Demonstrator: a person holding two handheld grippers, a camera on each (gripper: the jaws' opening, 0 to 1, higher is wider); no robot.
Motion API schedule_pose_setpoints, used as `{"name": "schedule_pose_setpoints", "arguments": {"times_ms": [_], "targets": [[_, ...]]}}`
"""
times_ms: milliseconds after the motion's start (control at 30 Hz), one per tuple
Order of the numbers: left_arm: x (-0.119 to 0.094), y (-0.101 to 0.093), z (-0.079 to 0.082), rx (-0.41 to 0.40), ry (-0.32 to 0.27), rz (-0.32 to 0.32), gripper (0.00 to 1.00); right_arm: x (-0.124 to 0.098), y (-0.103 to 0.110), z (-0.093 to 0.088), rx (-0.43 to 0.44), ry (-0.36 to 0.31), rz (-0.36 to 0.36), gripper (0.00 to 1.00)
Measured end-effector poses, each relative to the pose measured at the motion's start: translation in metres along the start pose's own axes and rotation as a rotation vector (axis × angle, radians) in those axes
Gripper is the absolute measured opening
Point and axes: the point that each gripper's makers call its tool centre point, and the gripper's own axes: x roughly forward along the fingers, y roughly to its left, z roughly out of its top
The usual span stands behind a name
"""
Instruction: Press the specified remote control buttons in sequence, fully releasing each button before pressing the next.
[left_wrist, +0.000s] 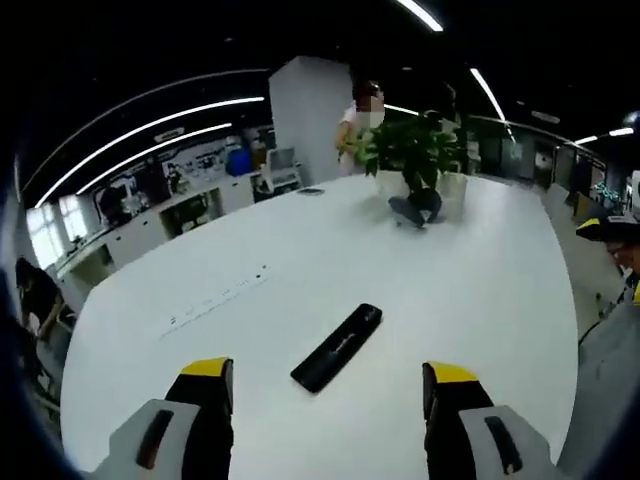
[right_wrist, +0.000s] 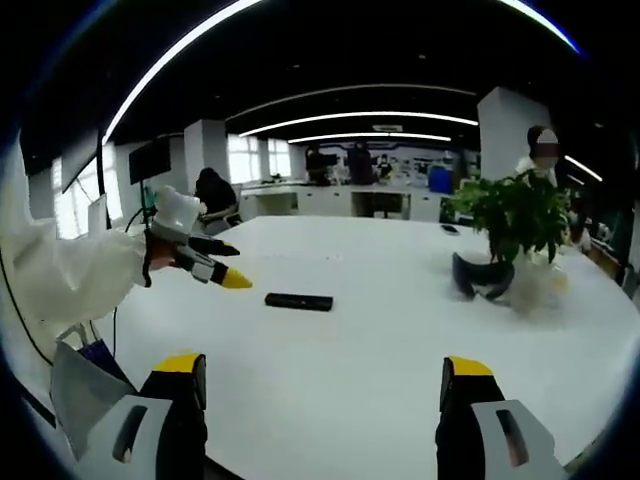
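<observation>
- In the left gripper view my left gripper (left_wrist: 335, 385) sits at six o'clock with its yellow-tipped black jaws wide apart and nothing between them; just ahead, at about twelve o'clock of the jaws, the slim black rectangular remote control (left_wrist: 338, 347) lies flat and skewed on the white oval table (left_wrist: 480, 300).
- I judge open jaws a poor pressing tool: one tip could straddle two buttons, or push the light remote sliding across the smooth top instead of pressing.
- In the right gripper view my right gripper (right_wrist: 320, 395) is also spread and empty, well short of the remote (right_wrist: 298, 301); the left gripper (right_wrist: 205, 262) reaches in from nine o'clock.
- Both tools converging risks a knock.
- Farther off at two o'clock, the leafy green potted plant (right_wrist: 515, 215) and dark curved object (right_wrist: 483, 277) stand clear.
</observation>
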Motion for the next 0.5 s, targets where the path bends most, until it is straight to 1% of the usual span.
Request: {"name": "schedule_pose_setpoints", "arguments": {"times_ms": [33,67,133,167,267,333,367,433,500], "targets": [[-0.005,0.001,0.002,-0.005,-0.016,0.011,0.85,-0.001,0.000,0.001,-0.001,-0.006,-0.001,0.98],[-0.014,-0.001,0.006,-0.012,-0.047,0.028,0.87,-0.002,0.000,0.002,-0.002,-0.013,-0.004,0.99],[-0.029,-0.007,0.008,-0.026,-0.062,0.020,0.88,-0.002,-0.001,0.002,-0.001,-0.019,-0.005,0.99],[-0.034,-0.008,0.009,-0.048,-0.071,0.023,0.88,-0.002,0.000,0.002,0.002,-0.019,-0.002,0.99],[-0.055,-0.011,0.016,-0.112,-0.138,0.058,0.90,-0.002,0.000,0.000,0.014,-0.018,0.007,0.99],[-0.070,-0.010,0.020,-0.122,-0.188,0.098,0.94,-0.002,0.000,0.000,0.018,-0.019,0.008,0.99],[-0.076,-0.013,0.019,-0.125,-0.195,0.094,0.95,-0.002,0.000,-0.001,0.022,-0.018,0.010,0.99],[-0.084,-0.016,0.014,-0.136,-0.183,0.090,0.94,-0.002,-0.002,-0.001,0.055,-0.025,0.015,0.99],[-0.092,-0.018,0.013,-0.129,-0.193,0.111,0.94,-0.002,-0.003,-0.002,0.079,-0.029,0.020,0.99]]}}
